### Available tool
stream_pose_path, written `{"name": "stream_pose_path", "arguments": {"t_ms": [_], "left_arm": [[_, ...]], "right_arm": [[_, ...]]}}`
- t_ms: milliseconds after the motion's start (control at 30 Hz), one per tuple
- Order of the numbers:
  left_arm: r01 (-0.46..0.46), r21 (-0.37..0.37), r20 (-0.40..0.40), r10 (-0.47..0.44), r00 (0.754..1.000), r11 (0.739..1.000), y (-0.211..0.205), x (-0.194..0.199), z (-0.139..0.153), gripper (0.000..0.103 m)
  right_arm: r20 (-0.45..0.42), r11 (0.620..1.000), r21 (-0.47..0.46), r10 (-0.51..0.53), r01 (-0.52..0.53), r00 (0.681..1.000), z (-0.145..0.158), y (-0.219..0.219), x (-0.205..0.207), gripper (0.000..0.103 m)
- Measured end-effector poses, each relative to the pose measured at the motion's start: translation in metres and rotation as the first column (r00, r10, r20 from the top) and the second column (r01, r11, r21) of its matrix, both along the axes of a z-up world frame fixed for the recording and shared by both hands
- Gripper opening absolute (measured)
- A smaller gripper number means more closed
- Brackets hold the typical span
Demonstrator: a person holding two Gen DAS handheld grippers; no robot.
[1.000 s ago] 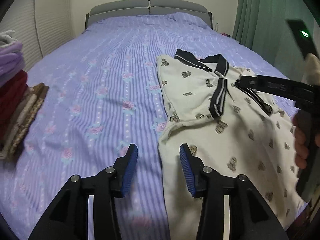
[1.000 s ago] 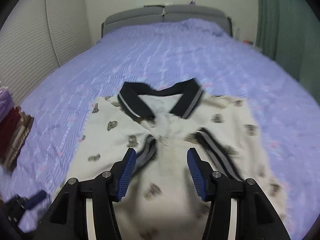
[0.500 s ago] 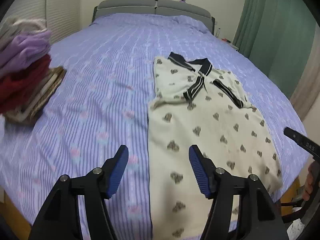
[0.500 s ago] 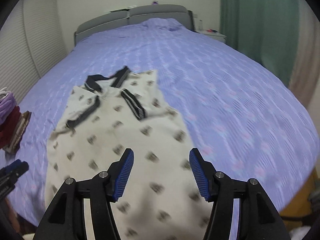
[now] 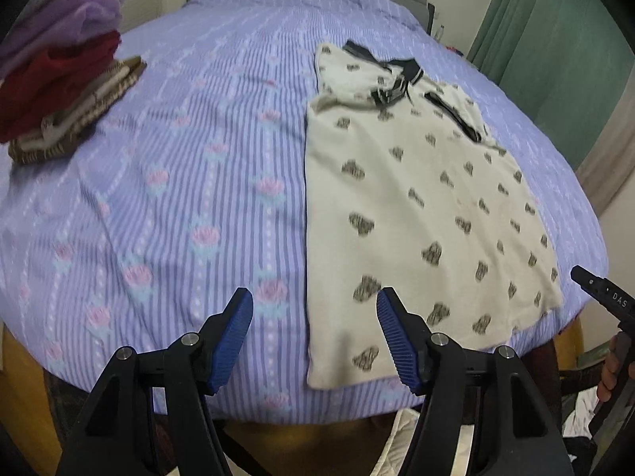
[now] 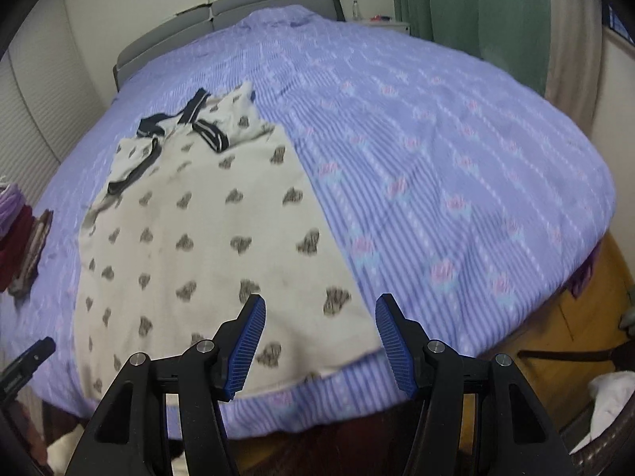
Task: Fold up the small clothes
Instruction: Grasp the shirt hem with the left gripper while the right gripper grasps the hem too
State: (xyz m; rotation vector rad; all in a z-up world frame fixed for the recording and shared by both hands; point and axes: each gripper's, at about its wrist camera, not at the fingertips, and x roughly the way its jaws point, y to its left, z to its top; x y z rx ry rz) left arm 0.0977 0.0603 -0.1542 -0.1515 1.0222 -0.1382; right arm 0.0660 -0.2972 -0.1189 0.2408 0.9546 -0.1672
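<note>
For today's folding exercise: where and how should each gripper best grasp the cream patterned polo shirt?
Probably pinch the cream patterned polo shirt at its two hem corners from the bed's foot. The hem lies flat nearest the open left gripper and right gripper; the collar is far.

Home bedroom: bed [image 5: 198, 158], green curtains [image 6: 476, 20].

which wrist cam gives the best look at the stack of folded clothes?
Left wrist: the stack of folded clothes shows whole at upper left, purple over red over brown. Right wrist catches only a cropped sliver at its left edge.
</note>
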Motion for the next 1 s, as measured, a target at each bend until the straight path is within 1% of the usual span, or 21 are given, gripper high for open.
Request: {"name": "stream_pose_path", "arguments": {"t_ms": [100,167,233,300,367,433,533,600,633,700,733,767,800,867,933,1000], "left_arm": [[0.023,-0.042,-0.043,-0.025,0.999,0.999,-0.003,0.000,-0.012,0.064],[0.031,-0.035,-0.064,-0.033,0.997,0.999,-0.007,0.001,-0.020,0.064],[0.035,-0.023,-0.072,-0.037,0.997,0.999,-0.008,0.003,-0.027,0.064],[0.041,-0.039,-0.099,-0.045,0.994,0.998,-0.009,0.006,-0.036,0.063],[0.034,-0.061,-0.118,-0.041,0.992,0.998,-0.008,0.007,-0.042,0.063],[0.047,-0.080,-0.132,-0.057,0.990,0.996,-0.009,0.008,-0.047,0.063],[0.062,-0.071,-0.140,-0.072,0.987,0.996,-0.015,0.010,-0.053,0.063],[0.074,-0.059,-0.135,-0.081,0.987,0.996,-0.018,0.011,-0.056,0.063],[0.083,-0.060,-0.129,-0.090,0.988,0.995,-0.020,0.012,-0.056,0.061],[0.090,-0.062,-0.125,-0.097,0.987,0.994,-0.021,0.014,-0.057,0.052],[0.096,-0.074,-0.122,-0.104,0.987,0.993,-0.021,0.014,-0.057,0.045],[0.102,-0.086,-0.121,-0.111,0.986,0.991,-0.020,0.013,-0.056,0.038],[0.105,-0.089,-0.120,-0.115,0.986,0.991,-0.020,0.014,-0.056,0.035],[0.117,-0.094,-0.118,-0.128,0.985,0.989,-0.021,0.014,-0.056,0.024],[0.129,-0.095,-0.112,-0.139,0.984,0.987,-0.022,0.013,-0.054,0.020],[0.137,-0.082,-0.109,-0.145,0.983,0.987,-0.025,0.013,-0.054,0.020]], "right_arm": [[-0.021,1.000,0.016,0.006,-0.005,1.000,-0.010,-0.002,-0.005,0.058],[-0.034,0.999,0.038,0.017,-0.016,0.999,-0.016,-0.003,-0.006,0.058],[-0.043,0.999,0.015,0.034,-0.034,0.998,-0.020,-0.002,-0.006,0.058],[-0.066,0.999,-0.003,0.045,-0.045,0.997,-0.026,-0.001,-0.004,0.058],[-0.087,0.999,0.009,0.047,-0.047,0.995,-0.033,-0.004,-0.002,0.058],[-0.088,0.998,0.034,0.048,-0.045,0.995,-0.037,-0.009,0.000,0.058],[-0.092,0.999,0.026,0.039,-0.037,0.995,-0.041,-0.013,0.005,0.058],[-0.096,0.999,0.039,0.039,-0.036,0.995,-0.043,-0.017,0.008,0.058],[-0.102,0.998,0.054,0.040,-0.034,0.994,-0.046,-0.018,0.009,0.057],[-0.114,0.996,0.079,0.044,-0.035,0.992,-0.050,-0.020,0.012,0.050],[-0.129,0.995,0.097,0.046,-0.034,0.991,-0.054,-0.021,0.013,0.046],[-0.133,0.994,0.106,0.046,-0.032,0.990,-0.057,-0.022,0.013,0.046],[-0.134,0.993,0.111,0.048,-0.033,0.990,-0.059,-0.022,0.013,0.046],[-0.139,0.993,0.107,0.058,-0.043,0.989,-0.060,-0.021,0.015,0.040],[-0.146,0.993,0.105,0.064,-0.049,0.987,-0.061,-0.021,0.016,0.034],[-0.138,0.993,0.112,0.054,-0.039,0.989,-0.059,-0.024,0.016,0.034]]}}
